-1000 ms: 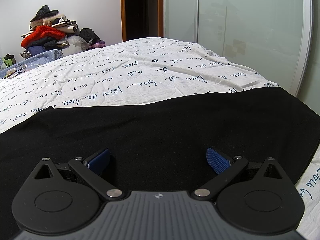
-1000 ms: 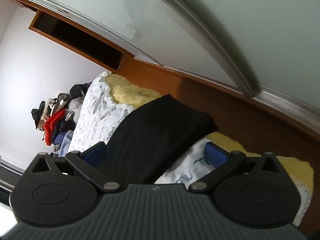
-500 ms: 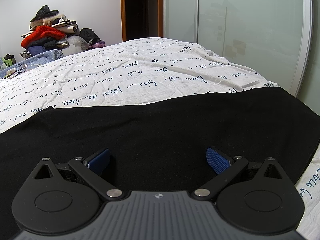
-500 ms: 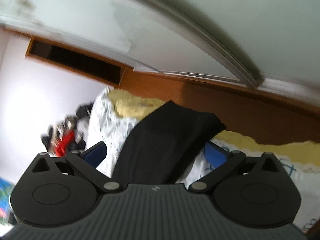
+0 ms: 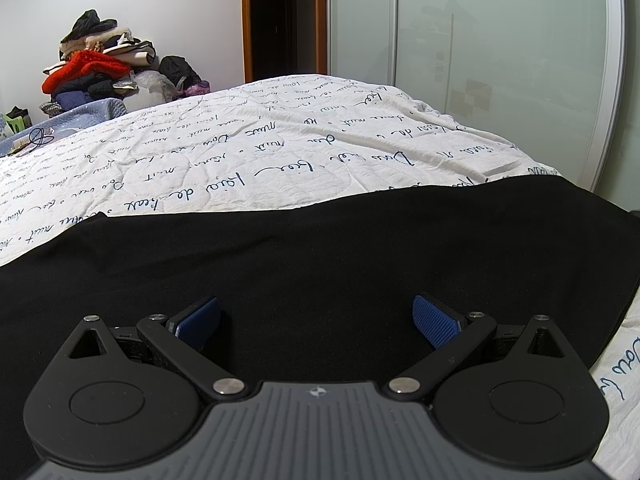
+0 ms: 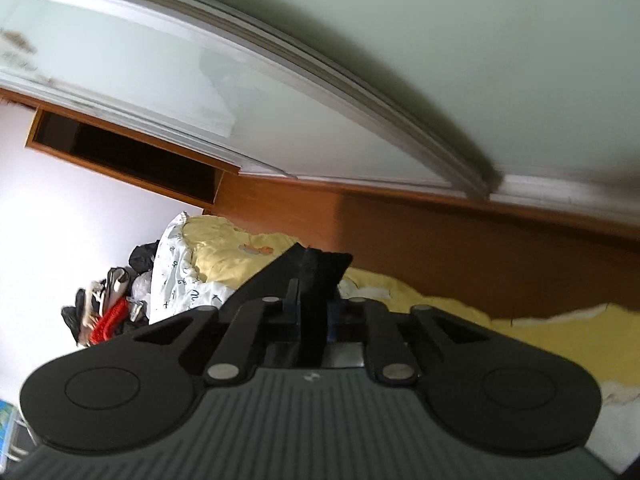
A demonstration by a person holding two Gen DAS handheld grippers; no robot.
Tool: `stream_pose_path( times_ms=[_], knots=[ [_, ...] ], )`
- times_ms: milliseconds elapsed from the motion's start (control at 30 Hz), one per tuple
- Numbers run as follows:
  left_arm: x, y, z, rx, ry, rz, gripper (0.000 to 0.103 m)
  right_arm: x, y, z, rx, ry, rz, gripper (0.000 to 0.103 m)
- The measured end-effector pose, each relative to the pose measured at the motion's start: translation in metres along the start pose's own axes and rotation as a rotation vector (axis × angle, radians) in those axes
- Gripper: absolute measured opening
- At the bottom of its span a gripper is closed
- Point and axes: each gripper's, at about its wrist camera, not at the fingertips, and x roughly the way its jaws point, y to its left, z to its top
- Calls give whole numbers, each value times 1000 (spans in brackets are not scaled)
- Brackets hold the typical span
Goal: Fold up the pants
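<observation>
The black pants (image 5: 320, 248) lie spread flat across the near part of a bed with a white quilt (image 5: 280, 152) printed in blue script. My left gripper (image 5: 316, 316) hovers low over the cloth, open, its blue pads (image 5: 434, 320) wide apart with only flat fabric below them. In the right wrist view, which is rolled to one side, the jaws of my right gripper (image 6: 312, 300) are closing and pinch an end of the black pants (image 6: 316, 268) at the bed's edge. A fold of the cloth sticks out beyond the fingertips.
A heap of clothes (image 5: 92, 68) with a red garment is piled against the far wall. Frosted sliding doors (image 5: 480, 60) run along the bed's right side. A yellow sheet (image 6: 520, 332) shows under the quilt, above a brown wooden floor (image 6: 440, 248).
The right gripper went from wide open to pinched on the end of the pants, sinking and rolling as it did. The left gripper and the cloth under it stayed put.
</observation>
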Motion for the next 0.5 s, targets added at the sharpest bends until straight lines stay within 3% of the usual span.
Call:
stream_pose_path(
  times_ms=[200,333,500],
  knots=[
    [-10,2,10,14,11,-39,103,-13,41,-7,-224,-78,5,10],
    [-17,14,21,-56,23,-86,103,-24,81,-26,-419,-118,32,10],
    [-20,37,29,-171,27,-102,103,-23,129,-79,-673,-64,98,10]
  ],
)
